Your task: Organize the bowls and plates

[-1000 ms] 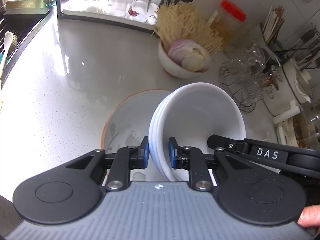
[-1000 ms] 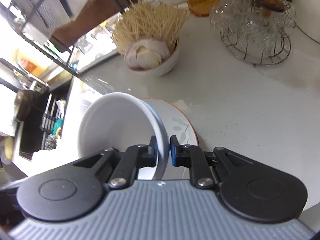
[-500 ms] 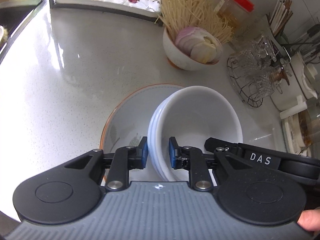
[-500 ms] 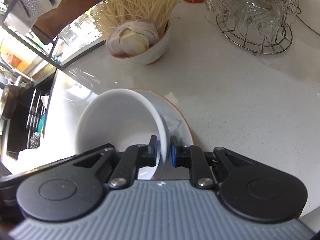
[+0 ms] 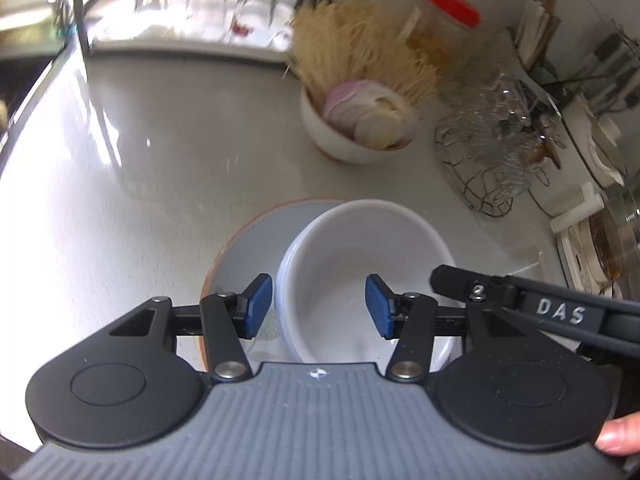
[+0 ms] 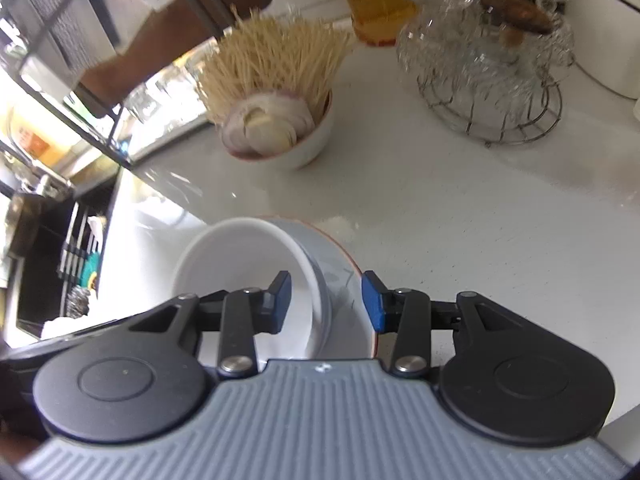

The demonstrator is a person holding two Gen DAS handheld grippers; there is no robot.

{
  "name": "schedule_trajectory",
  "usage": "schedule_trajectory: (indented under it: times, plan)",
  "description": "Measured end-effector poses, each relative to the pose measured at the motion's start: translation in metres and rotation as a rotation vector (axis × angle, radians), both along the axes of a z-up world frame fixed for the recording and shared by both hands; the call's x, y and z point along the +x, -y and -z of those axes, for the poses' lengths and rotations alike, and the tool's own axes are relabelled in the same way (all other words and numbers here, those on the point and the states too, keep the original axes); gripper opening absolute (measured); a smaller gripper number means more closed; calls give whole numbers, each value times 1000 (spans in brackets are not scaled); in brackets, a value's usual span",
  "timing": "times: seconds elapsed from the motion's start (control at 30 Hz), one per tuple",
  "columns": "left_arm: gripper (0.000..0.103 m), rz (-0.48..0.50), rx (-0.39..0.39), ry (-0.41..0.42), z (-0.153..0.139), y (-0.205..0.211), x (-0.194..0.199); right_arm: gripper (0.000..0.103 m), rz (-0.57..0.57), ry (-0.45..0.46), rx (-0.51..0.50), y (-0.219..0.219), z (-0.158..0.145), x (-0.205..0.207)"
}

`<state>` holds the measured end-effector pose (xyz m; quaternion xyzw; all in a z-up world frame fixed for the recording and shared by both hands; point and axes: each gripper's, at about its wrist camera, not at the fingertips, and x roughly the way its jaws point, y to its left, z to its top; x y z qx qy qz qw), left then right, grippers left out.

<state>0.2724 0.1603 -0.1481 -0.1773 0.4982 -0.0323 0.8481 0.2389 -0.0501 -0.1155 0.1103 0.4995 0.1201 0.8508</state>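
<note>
Both grippers' jaws are opening astride the bowl stack (image 5: 360, 264) rim (seemingly untouched); one reads "DAS".

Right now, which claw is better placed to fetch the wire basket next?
Probably right. The right claw, jaws opening off the bowl stack's rim, has bare counter to the wire basket; in the left wrist view it partly blocks that path.

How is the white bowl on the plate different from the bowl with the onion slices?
The stacked white bowls are empty inside; the white bowl with an orange base holds purple onion slices and thin pale noodle sticks. The stacked bowls sit on the grey orange-rimmed plate; the onion bowl sits straight on the white counter. The stacked bowls are several nested together; the onion bowl is single. Both are round and white.
</note>
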Motion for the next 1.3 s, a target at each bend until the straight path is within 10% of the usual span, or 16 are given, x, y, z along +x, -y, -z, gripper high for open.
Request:
schedule_trajectory:
  times: [0.73, 1.3]
  plan:
    - [58, 28, 99, 252, -123, 8, -94, 42, 34, 346, 64, 39, -116, -101]
    - [58, -73, 149, 345, -160, 67, -228, 42, -74, 439, 62, 84, -132, -201]
